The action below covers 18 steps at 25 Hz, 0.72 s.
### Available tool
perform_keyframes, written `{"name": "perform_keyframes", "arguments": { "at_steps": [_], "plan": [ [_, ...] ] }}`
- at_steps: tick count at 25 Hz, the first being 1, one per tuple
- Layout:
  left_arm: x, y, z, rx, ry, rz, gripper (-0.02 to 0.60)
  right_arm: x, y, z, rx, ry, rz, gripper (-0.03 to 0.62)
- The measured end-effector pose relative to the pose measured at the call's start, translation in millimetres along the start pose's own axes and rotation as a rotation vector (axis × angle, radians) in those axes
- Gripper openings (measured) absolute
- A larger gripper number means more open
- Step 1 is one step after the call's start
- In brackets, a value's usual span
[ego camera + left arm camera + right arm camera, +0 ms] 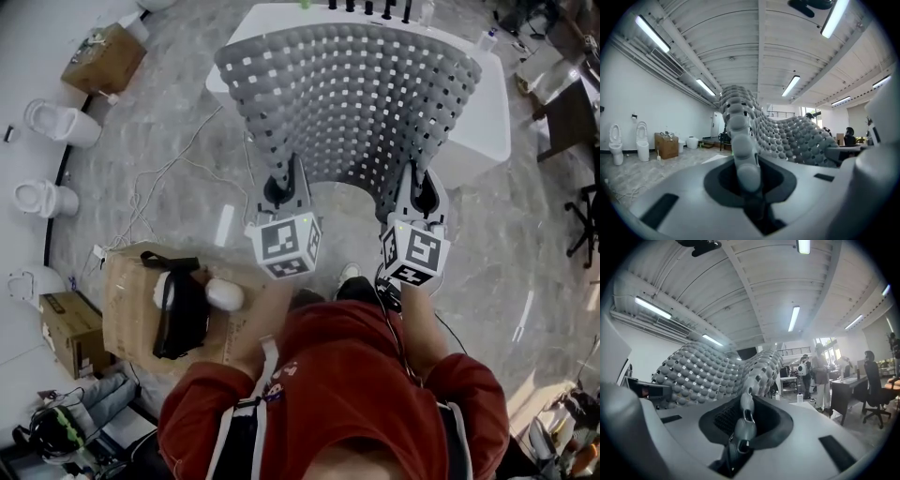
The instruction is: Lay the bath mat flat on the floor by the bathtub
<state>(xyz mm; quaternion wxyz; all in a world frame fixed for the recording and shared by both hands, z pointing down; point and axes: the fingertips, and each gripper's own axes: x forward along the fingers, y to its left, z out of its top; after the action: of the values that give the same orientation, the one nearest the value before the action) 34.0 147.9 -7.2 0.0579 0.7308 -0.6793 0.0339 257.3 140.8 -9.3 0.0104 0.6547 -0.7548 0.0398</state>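
With left gripper (281, 178) and right gripper (417, 185) each clamped on a near corner, holds pebbled bath mat (347, 94) spread aloft before the bathtub (489, 122). Positioning step, seemingly; next needs lowering it flat beside bathtub.

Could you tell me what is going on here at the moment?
A person in a red top holds a grey bath mat spread in the air, the left gripper and the right gripper each clamped on its near edge. It hangs over the floor in front of the white bathtub, not yet laid down.
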Motion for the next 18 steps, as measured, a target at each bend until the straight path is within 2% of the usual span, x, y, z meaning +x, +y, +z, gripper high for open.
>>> {"name": "perform_keyframes", "arguments": {
  "at_steps": [5, 18],
  "plan": [
    [20, -10, -9, -0.010, 0.045, 0.043, 0.055, 26, -12, -9, 0.011, 0.040, 0.051, 0.071],
    [60, 39, -79, -0.040, 0.168, 0.127, 0.055, 79, 20, -80, 0.017, 0.175, 0.122, 0.075]
  ]
}}
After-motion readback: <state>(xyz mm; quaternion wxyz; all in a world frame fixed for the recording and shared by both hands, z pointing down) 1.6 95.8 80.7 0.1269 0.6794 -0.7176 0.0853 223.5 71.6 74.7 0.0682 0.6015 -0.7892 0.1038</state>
